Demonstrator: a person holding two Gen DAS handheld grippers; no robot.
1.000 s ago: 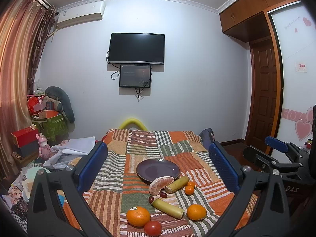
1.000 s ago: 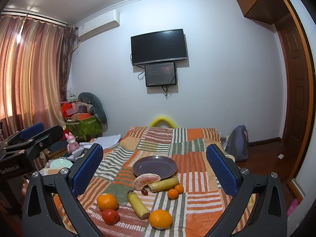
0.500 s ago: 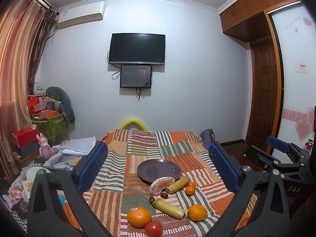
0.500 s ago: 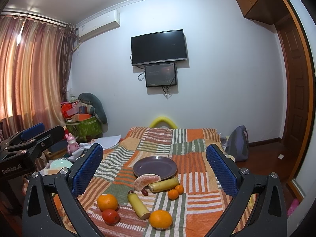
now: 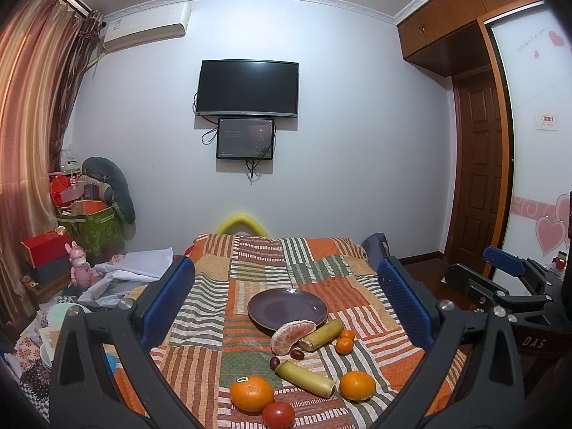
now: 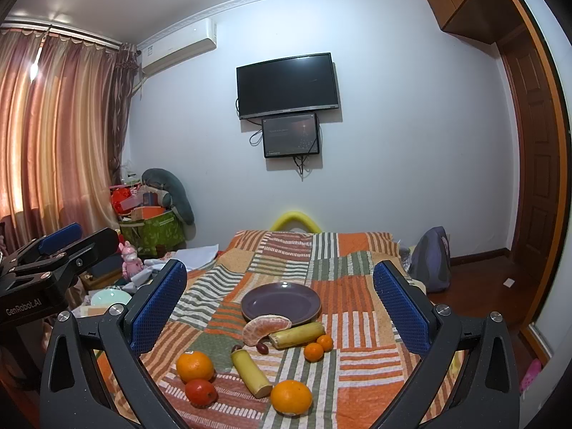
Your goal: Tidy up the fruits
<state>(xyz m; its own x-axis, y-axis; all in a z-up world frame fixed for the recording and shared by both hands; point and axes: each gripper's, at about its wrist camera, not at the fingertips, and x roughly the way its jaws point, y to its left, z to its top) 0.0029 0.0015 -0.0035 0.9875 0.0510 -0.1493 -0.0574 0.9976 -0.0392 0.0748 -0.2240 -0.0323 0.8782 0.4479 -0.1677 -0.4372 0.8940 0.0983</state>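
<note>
We hold the left gripper [image 5: 286, 307] and the right gripper [image 6: 279, 307] above the near end of the quilt [image 5: 257, 261], both with jaws spread wide and nothing between them. From the left, in the right wrist view, lie an orange [image 6: 195, 366] with a tomato [image 6: 201, 392] touching it in front, then a yellow-green stalk [image 6: 251, 371], and a second orange [image 6: 291, 397] nearest us. Behind these a peeled citrus half [image 6: 265, 328] leans on the rim of the empty purple plate [image 6: 282, 295], beside a second stalk [image 6: 296, 334], two dark dates [image 6: 262, 348] and two tangerines [image 6: 318, 348]. We judge the oranges firm but apt to roll (grip across the middle), the tomato and peeled half soft and easily crushed, and the stalks stiff, best taken mid-length across their width.
</note>
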